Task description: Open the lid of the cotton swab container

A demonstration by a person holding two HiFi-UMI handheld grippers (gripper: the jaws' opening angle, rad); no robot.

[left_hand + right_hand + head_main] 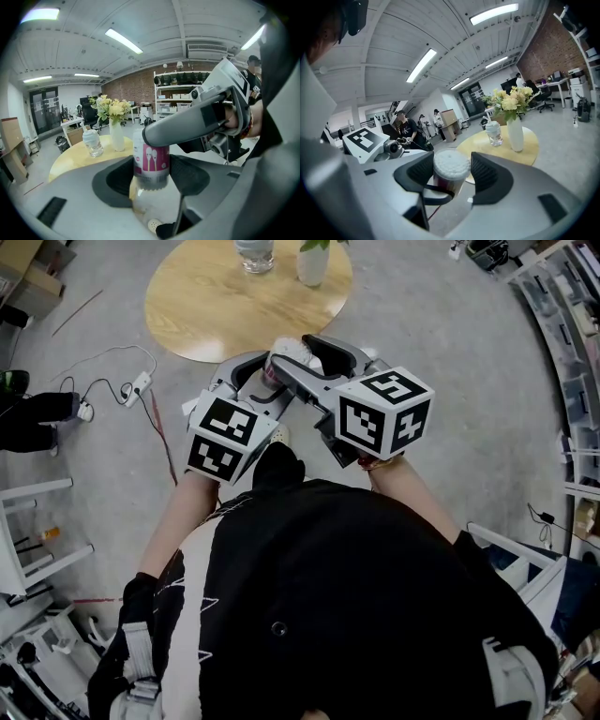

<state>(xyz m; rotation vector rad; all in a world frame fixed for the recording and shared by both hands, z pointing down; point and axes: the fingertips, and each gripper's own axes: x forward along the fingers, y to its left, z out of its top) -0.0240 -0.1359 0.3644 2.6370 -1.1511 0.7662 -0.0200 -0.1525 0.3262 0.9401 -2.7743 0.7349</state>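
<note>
Left gripper view: left claw (pixel 151 174) clamps cotton swab container (pixel 151 159), right claw (pixel 453 175) its top; round wooden desk (pixel 70 159) centre-left, brick wall (pixel 133 88) centre.

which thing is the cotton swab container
In front of the round wooden table, the left gripper and right gripper hold a small clear plastic cylinder. Unlike the table's white vase and glass jar, it carries a pink label with white swab pictures.

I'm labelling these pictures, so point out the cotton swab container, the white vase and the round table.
cotton swab container (pixel 151 159), left gripper view, pink label.
white vase (pixel 516 136), right gripper view, its body.
round table (pixel 216 306), head view, bare wooden top.
</note>
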